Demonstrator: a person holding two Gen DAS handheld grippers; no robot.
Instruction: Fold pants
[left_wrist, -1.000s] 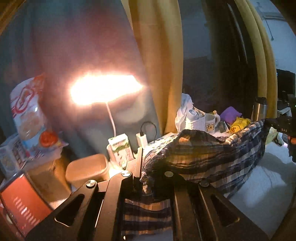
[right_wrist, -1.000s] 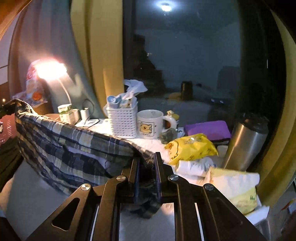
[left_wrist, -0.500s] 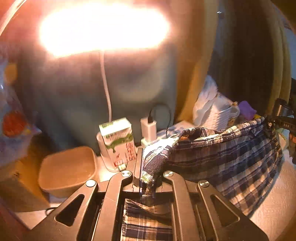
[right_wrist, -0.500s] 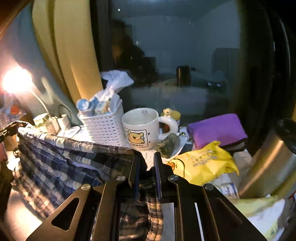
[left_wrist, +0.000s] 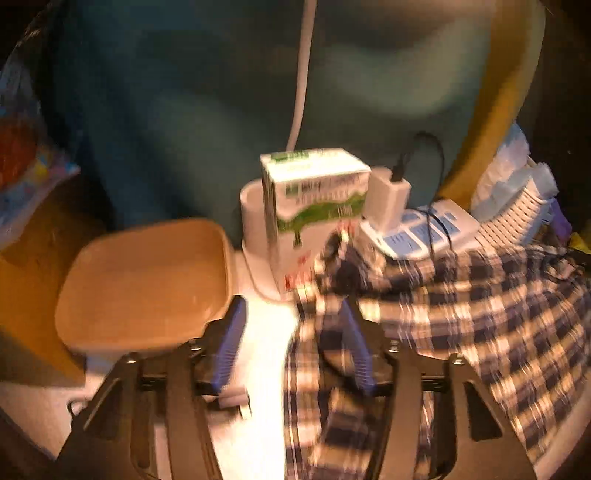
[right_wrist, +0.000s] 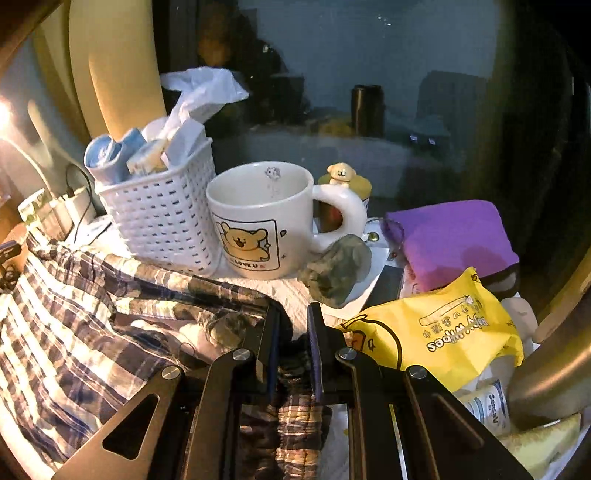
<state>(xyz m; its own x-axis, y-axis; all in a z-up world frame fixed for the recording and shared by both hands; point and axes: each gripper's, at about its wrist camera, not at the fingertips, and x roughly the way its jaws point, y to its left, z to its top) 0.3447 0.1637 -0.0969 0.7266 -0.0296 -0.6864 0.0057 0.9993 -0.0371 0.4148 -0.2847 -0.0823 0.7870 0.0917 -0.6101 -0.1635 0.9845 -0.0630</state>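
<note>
The blue-and-white plaid pants (left_wrist: 461, 314) lie spread low across the white table, stretched between my two grippers. My left gripper (left_wrist: 291, 332) has its jaws opening. The blue pads stand wide apart, and a corner of the cloth hangs against the right finger (left_wrist: 354, 343), with nothing pressing on it. In the right wrist view the pants (right_wrist: 92, 314) run off to the left. My right gripper (right_wrist: 292, 328) is shut on a bunched edge of the pants near the mug.
A beige tub (left_wrist: 144, 280), a milk carton (left_wrist: 314, 206) and a power strip with a charger (left_wrist: 417, 229) stand just beyond the left gripper. A white basket (right_wrist: 162, 221), bear mug (right_wrist: 262, 221), yellow wipes pack (right_wrist: 436, 332), purple pouch (right_wrist: 450, 240) and steel flask (right_wrist: 554, 362) crowd the right.
Both grippers have moved forward and down toward the clutter at the back of the table, lowering the pants. The left jaws, shut on the cloth before, have parted.
</note>
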